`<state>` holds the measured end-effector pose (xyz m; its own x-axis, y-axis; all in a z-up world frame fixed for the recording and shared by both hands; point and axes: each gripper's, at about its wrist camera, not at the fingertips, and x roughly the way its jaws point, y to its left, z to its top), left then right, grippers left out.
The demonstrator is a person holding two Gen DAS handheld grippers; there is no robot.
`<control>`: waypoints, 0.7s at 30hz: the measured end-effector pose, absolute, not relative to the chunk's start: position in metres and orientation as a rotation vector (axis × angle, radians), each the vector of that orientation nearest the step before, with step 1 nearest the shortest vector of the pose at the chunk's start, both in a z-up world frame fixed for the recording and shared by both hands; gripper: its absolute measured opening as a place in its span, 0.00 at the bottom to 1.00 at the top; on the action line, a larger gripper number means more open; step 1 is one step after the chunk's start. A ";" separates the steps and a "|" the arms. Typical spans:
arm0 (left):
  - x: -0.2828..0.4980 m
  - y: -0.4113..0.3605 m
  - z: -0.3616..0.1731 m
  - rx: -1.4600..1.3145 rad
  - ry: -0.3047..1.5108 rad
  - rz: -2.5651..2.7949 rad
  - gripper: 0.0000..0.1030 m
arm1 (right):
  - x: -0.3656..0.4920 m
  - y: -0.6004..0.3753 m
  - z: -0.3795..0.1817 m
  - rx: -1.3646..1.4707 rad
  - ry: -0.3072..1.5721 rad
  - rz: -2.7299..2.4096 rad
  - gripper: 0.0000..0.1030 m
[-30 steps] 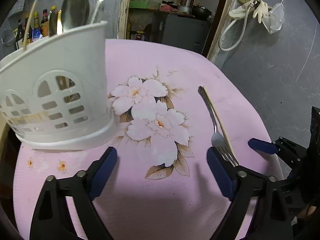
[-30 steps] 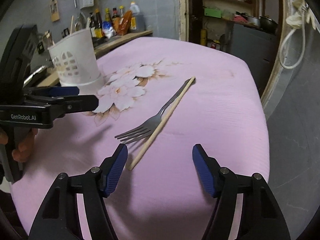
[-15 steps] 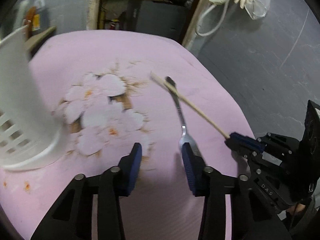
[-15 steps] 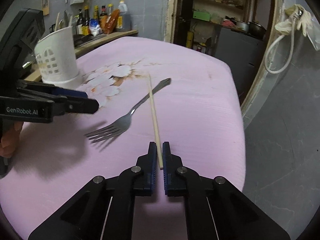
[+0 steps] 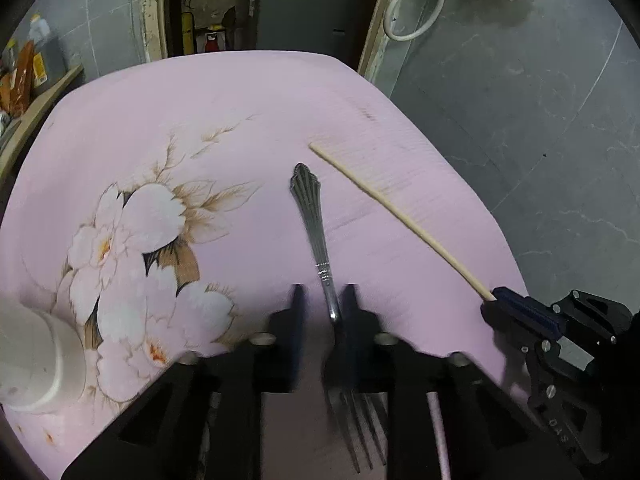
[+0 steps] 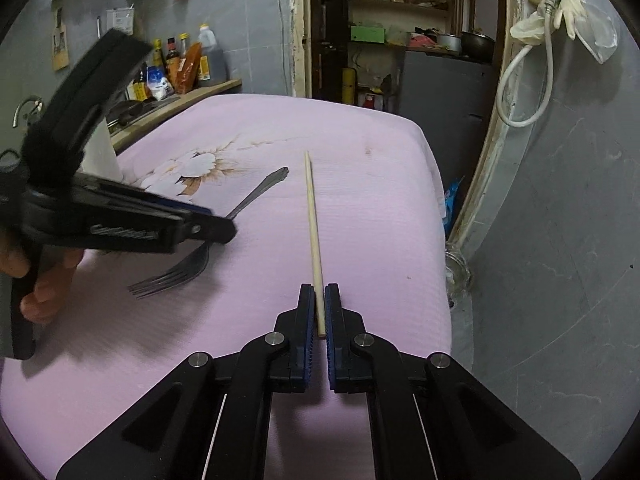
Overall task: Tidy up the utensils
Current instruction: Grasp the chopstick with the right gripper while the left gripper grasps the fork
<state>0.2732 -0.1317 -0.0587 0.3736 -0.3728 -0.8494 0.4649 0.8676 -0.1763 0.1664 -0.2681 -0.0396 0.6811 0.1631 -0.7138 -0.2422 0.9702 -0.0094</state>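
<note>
Right gripper [image 6: 319, 300]: pads pinch the near end of the wooden chopstick [image 6: 312, 224]. In the right wrist view the stick runs straight up the frame centre from the jaws, over the pink floral tablecloth [image 6: 380, 208]. In the left wrist view the same stick runs diagonally from upper centre to the right edge, its end inside the right gripper's blue pads [image 5: 520, 308].

Left gripper [image 5: 320, 308]: the log puts the jaws nearly shut. The left wrist view is motion-blurred; the fork [image 5: 320, 256] neck lies against the right-hand finger, and a gap shows on the other side. Handle points up the frame, tines show low in the frame behind the fingers. From that view alone I cannot tell if both pads bear on it.

The right wrist view settles more: the left gripper comes in from the left edge with fingers pressed together over the fork's neck [image 6: 240, 210]. Tines fan out below it at left centre, handle tip sits upper centre. A hand [image 6: 40, 276] is visible on that gripper's grip at the left edge.

Only the left wrist view shows the base of the white utensil holder [image 5: 36, 364], lower left on the cloth. In the right wrist view only a sliver of it [image 6: 102, 152] shows behind the left gripper.
</note>
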 end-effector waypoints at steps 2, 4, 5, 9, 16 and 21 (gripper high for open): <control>0.273 -0.131 -0.060 0.101 1.058 -0.528 0.04 | 0.166 -0.266 -0.040 -0.108 0.792 0.239 0.02; 0.273 -0.129 -0.060 0.091 1.050 -0.520 0.03 | 0.166 -0.264 -0.040 -0.109 0.795 0.254 0.02; 0.271 -0.126 -0.060 0.087 1.049 -0.513 0.03 | 0.166 -0.264 -0.040 -0.107 0.796 0.261 0.02; 0.261 -0.102 -0.060 0.039 1.057 -0.465 0.02 | 0.164 -0.262 -0.040 -0.085 0.804 0.295 0.02; 0.232 -0.051 -0.049 -0.066 1.051 -0.402 0.02 | 0.156 -0.242 -0.041 -0.100 0.819 0.360 0.02; 0.212 -0.033 -0.039 -0.103 1.054 -0.367 0.02 | 0.148 -0.224 -0.042 -0.120 0.836 0.420 0.02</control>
